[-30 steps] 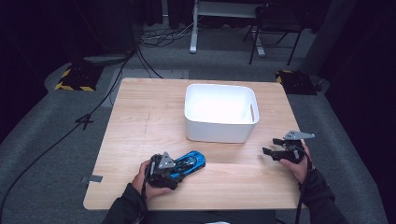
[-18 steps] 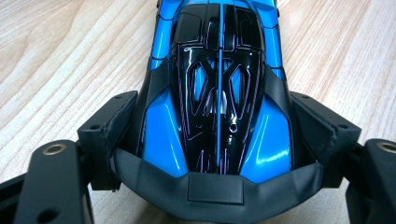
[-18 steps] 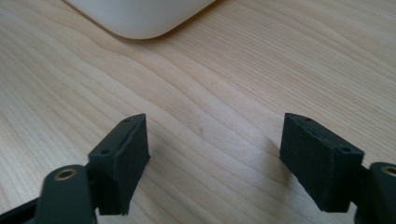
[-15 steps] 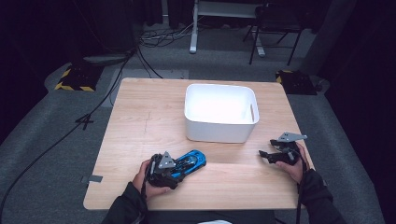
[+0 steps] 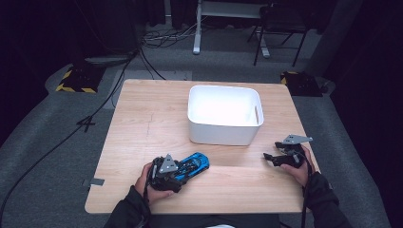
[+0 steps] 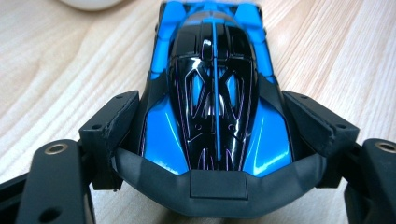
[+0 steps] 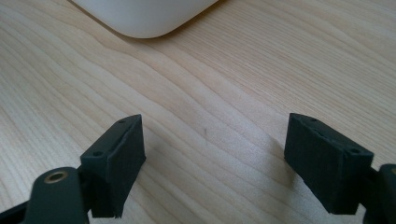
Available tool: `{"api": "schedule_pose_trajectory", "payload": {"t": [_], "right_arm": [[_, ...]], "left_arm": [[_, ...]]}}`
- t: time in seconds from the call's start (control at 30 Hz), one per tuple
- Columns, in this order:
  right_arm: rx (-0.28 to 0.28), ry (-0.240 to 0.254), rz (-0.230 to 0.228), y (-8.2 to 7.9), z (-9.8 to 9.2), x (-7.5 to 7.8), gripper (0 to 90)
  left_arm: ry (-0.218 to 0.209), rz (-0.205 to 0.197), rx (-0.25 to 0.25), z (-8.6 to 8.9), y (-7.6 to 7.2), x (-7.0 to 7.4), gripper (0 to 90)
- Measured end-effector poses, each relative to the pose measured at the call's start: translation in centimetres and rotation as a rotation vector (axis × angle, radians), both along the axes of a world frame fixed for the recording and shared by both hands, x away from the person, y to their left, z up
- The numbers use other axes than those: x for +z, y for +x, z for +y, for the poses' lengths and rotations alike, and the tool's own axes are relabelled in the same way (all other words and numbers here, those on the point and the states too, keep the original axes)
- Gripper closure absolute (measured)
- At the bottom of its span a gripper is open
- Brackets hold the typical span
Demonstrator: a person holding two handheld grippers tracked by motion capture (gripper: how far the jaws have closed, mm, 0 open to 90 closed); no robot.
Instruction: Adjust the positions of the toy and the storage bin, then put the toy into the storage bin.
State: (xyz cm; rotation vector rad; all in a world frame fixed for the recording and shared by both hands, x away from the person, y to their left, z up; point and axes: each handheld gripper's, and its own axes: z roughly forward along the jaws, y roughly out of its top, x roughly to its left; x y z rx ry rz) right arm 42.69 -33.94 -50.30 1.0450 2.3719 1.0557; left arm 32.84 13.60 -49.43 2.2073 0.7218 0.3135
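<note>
High view: left tongs clamp the rear of the glossy blue-and-black toy racing car, short of the white plastic bin; lift level. Left gripper view: both pads press the car's flanks. Right gripper view: right tongs gape wide over bare wooden tabletop.

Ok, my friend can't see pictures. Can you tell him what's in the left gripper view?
A shiny blue and black toy car sits on a pale wooden table, seen from behind. The left gripper has its two black jaws closed against the car's sides, and the corner of a white bin peeks in at the top.
</note>
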Motion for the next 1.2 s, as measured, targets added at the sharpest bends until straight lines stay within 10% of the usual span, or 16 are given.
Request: {"api": "schedule_pose_trajectory", "payload": {"t": [1.2], "right_arm": [[0.003, -0.004, 0.0, -0.1, -0.1, 0.0, 20.2]], "left_arm": [[-0.221, -0.173, 0.012, 0.3, 0.2, 4.9, 24.2]]}}
